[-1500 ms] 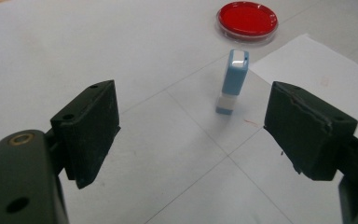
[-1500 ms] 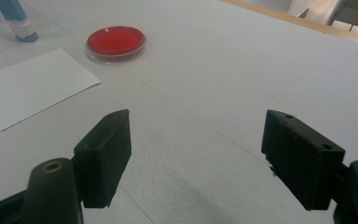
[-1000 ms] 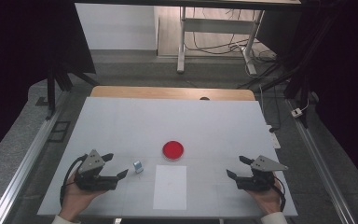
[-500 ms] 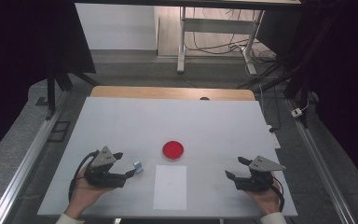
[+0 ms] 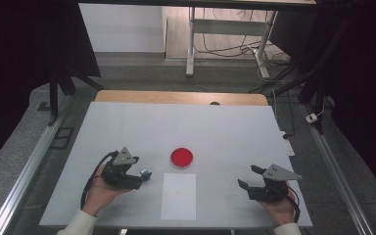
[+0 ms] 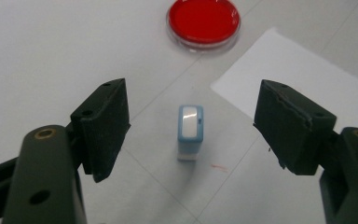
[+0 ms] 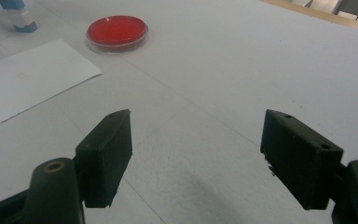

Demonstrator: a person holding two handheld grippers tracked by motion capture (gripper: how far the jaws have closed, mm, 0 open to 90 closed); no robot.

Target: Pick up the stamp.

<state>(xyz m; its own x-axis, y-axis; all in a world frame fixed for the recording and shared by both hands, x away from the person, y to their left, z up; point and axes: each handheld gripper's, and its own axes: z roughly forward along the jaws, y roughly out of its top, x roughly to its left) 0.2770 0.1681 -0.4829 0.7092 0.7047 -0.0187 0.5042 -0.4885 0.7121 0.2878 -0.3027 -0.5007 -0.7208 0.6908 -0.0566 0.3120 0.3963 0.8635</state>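
Note:
A small blue-and-white block (image 5: pixel 146 174) (image 6: pixel 190 128) stands upright on the white table (image 5: pixel 225 132), left of a white paper sheet (image 5: pixel 178 196) (image 6: pixel 298 70). My left gripper (image 5: pixel 139 174) (image 6: pixel 192 98) is open around the block, one jaw on each side with a gap to both. Its jaws have just been closing a little, and the pads do not touch the block. A round red dish (image 5: pixel 181 157) (image 6: pixel 203 21) (image 7: pixel 117 30) lies just beyond the paper. My right gripper (image 5: pixel 248 177) (image 7: pixel 198 123) rests open at the front right with nothing between its jaws.
A wooden strip (image 5: pixel 181 98) borders the table's far edge. Metal rails (image 5: pixel 27 171) run along both sides of the table. Behind the table are a metal stand's legs (image 5: pixel 191 54) and cables on the floor.
My left gripper slid right across the table until its jaws came around the blue-and-white block. The right gripper stayed where it was.

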